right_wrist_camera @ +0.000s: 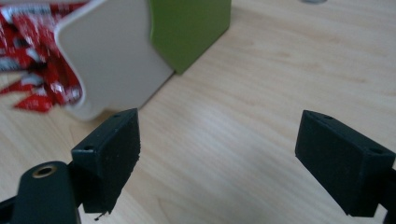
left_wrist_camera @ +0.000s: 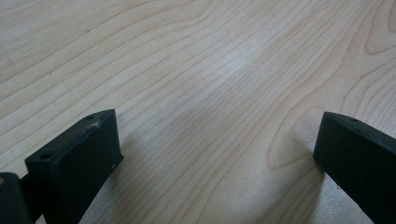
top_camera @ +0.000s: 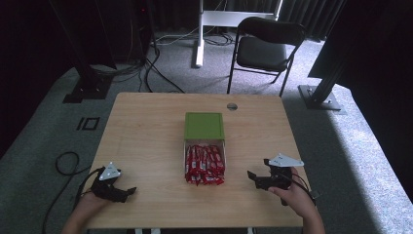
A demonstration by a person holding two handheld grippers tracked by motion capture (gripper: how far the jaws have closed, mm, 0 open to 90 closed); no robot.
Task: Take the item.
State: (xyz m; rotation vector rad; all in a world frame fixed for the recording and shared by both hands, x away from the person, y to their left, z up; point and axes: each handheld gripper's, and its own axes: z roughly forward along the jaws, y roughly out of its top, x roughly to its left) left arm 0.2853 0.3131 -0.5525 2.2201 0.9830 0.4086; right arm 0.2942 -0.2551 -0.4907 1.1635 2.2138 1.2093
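Note:
A green box (top_camera: 204, 125) lies in the middle of the wooden table (top_camera: 146, 141). Its white inner tray (top_camera: 184, 146) is pulled out toward me and holds several red snack packets (top_camera: 205, 164). In the right gripper view the white tray (right_wrist_camera: 112, 60) and green box (right_wrist_camera: 187, 28) stand at upper left, with red packets (right_wrist_camera: 32, 56) spilling at the left edge. My left gripper (top_camera: 124, 193) rests open at the table's front left, with bare wood between its jaws. My right gripper (top_camera: 259, 170) is open at the front right, apart from the tray.
A round grommet hole (top_camera: 232, 106) sits near the table's far edge. A black folding chair (top_camera: 263, 48) and a white stand (top_camera: 199, 34) are on the carpet behind the table. Black cables (top_camera: 65, 163) lie on the floor at left.

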